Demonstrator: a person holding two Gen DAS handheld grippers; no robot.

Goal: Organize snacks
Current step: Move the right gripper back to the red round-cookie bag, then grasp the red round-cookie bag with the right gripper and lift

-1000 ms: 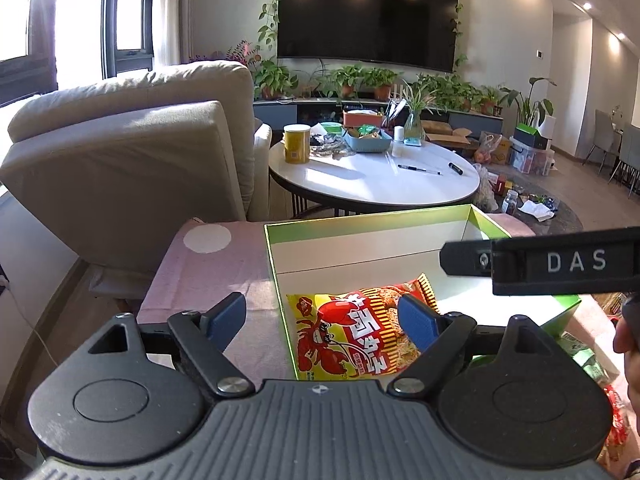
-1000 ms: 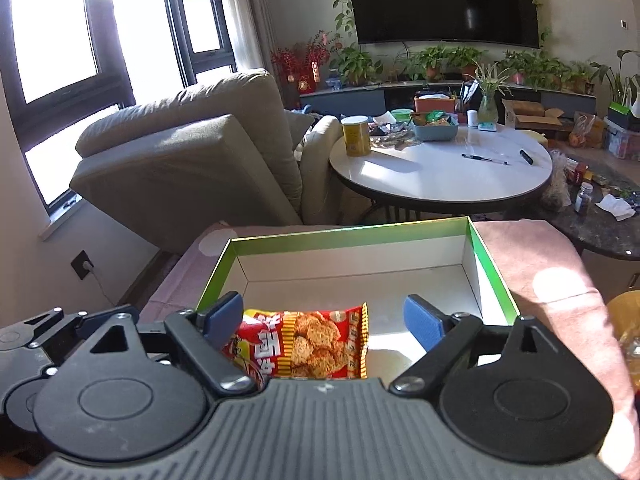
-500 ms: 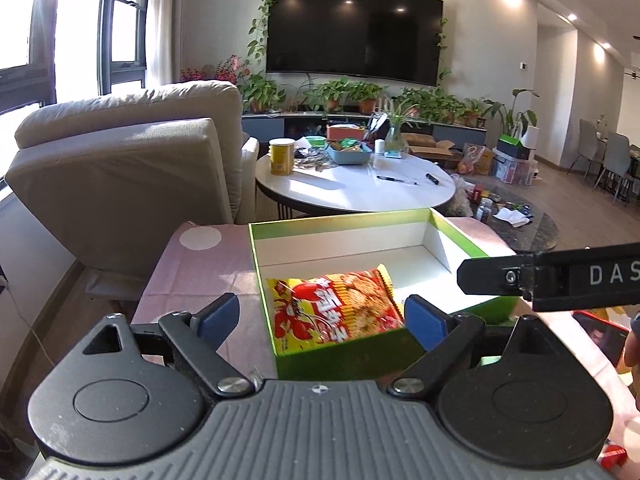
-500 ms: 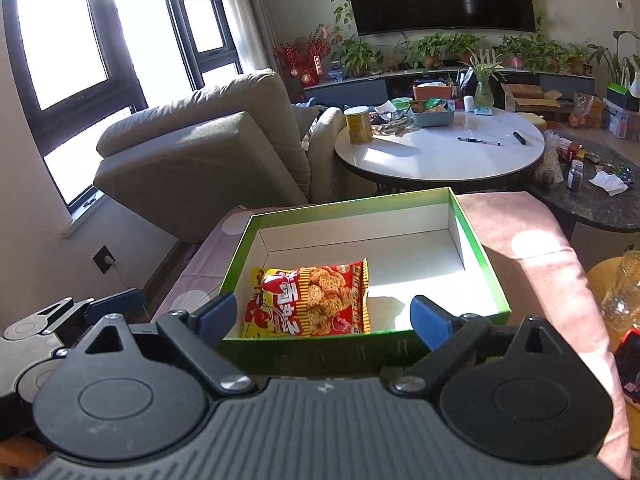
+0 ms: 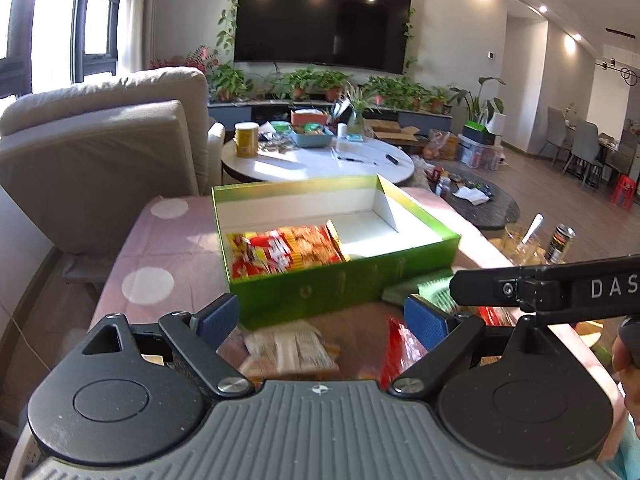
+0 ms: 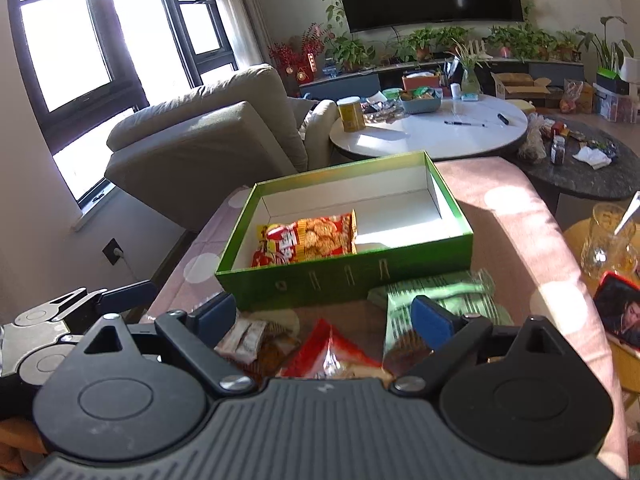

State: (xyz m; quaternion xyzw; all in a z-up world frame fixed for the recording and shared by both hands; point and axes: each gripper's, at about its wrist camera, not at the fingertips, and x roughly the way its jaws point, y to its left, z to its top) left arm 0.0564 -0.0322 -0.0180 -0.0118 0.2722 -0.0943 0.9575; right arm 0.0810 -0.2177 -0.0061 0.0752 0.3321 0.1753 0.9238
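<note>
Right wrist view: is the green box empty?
No. A red snack bag lies inside the green box, at its left end.

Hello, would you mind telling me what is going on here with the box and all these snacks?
A person is sorting snacks into a green box on a pink-covered table, with a claw in each hand. One red snack bag already lies inside the box, at its left end. Both the left claw and the right claw are open and empty, their jaws having just been opening. They hover over the loose packets in front of the box: a green packet, a red packet and a pale one.
</note>
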